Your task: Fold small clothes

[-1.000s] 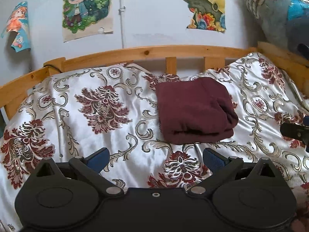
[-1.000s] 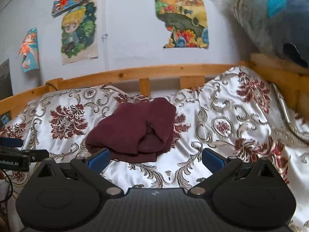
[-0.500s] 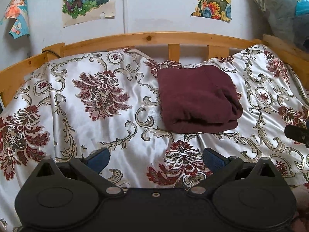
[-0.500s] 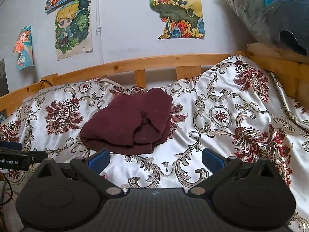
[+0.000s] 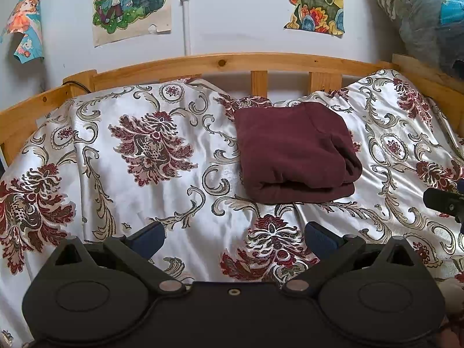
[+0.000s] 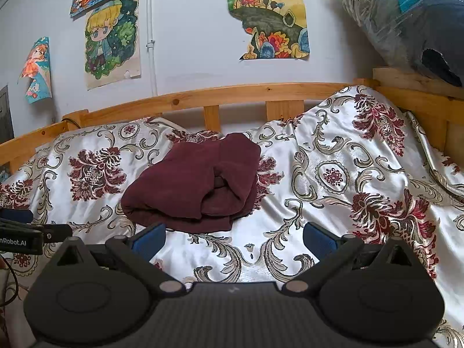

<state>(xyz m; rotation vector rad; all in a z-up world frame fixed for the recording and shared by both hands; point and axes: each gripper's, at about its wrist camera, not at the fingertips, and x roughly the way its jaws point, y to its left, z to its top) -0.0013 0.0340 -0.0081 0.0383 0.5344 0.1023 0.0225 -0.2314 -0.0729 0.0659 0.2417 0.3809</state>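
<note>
A dark maroon garment (image 5: pixel 293 150) lies folded into a thick bundle on the patterned satin bedspread (image 5: pixel 162 191), towards the far rail. It also shows in the right wrist view (image 6: pixel 200 185), with its folded edges facing me. My left gripper (image 5: pixel 233 236) is open and empty, held above the bedspread in front of the garment. My right gripper (image 6: pixel 233 236) is open and empty, in front of and slightly right of the garment. Neither gripper touches it.
A wooden bed rail (image 5: pixel 232 63) runs along the far side, with a wall and posters (image 5: pixel 130 3) behind. A bagged bundle of bedding (image 6: pixel 406 20) sits at the upper right. The other gripper shows at the frame edges (image 5: pixel 443 200) (image 6: pixel 26 235).
Both cameras have shifted slightly, the left one tilting up a little after dipping. The garment lies as before. Both grippers stay open.
</note>
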